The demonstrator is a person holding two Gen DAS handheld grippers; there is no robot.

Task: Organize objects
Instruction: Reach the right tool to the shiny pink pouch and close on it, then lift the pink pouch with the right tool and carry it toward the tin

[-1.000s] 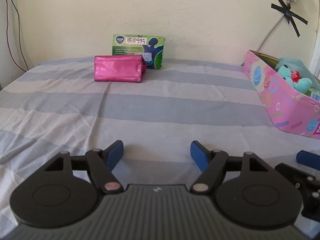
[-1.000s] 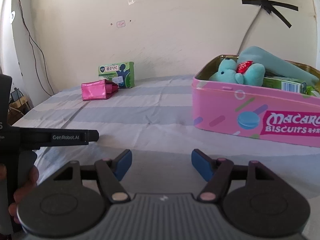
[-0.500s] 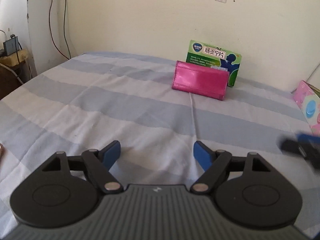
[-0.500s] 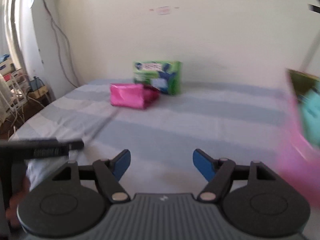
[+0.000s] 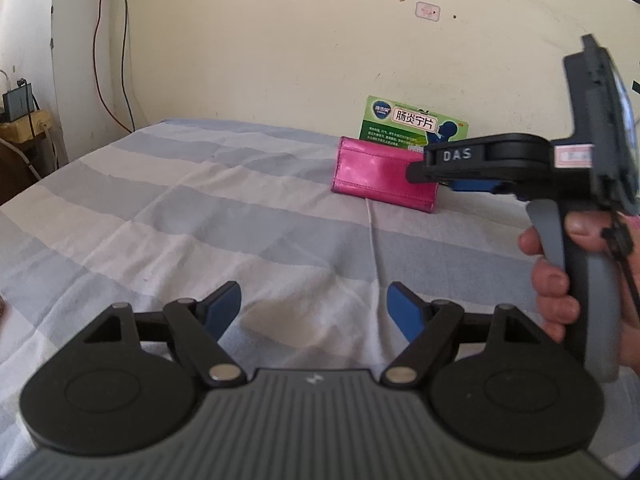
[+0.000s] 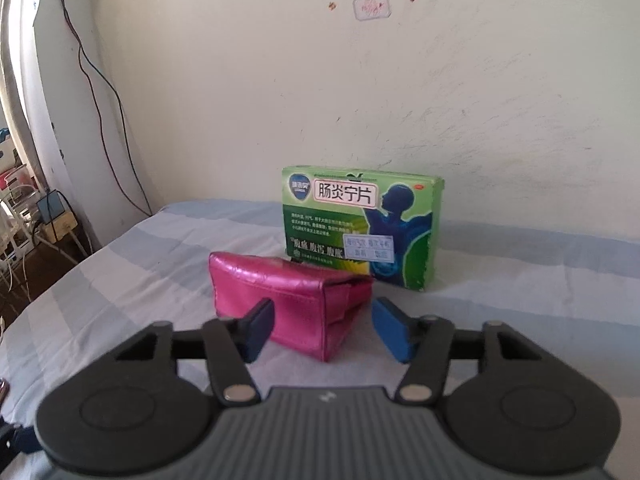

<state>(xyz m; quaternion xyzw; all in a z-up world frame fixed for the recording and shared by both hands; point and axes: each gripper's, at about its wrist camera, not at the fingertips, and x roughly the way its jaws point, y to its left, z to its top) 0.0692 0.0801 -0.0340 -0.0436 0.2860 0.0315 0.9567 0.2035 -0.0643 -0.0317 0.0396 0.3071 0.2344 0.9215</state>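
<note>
A shiny pink pouch (image 6: 296, 300) lies on the striped bed sheet, with a green medicine box (image 6: 360, 228) standing upright just behind it by the wall. My right gripper (image 6: 322, 328) is open, its blue fingers on either side of the pouch's near end, apart from it. In the left wrist view the pouch (image 5: 376, 174) and box (image 5: 404, 124) are far ahead, and the right gripper (image 5: 472, 180) reaches in from the right beside the pouch. My left gripper (image 5: 314, 310) is open and empty, low over the sheet.
The bed sheet (image 5: 200, 220) has grey, blue and white stripes and ends at the cream wall (image 6: 400, 80). Cables hang down the wall at the left (image 6: 100, 92), above a power adapter (image 5: 16, 100) beside the bed.
My right gripper has swung left away from the pink biscuit tin and moved up close to the pink pouch. My left gripper has also turned left; the tin has left both views.
</note>
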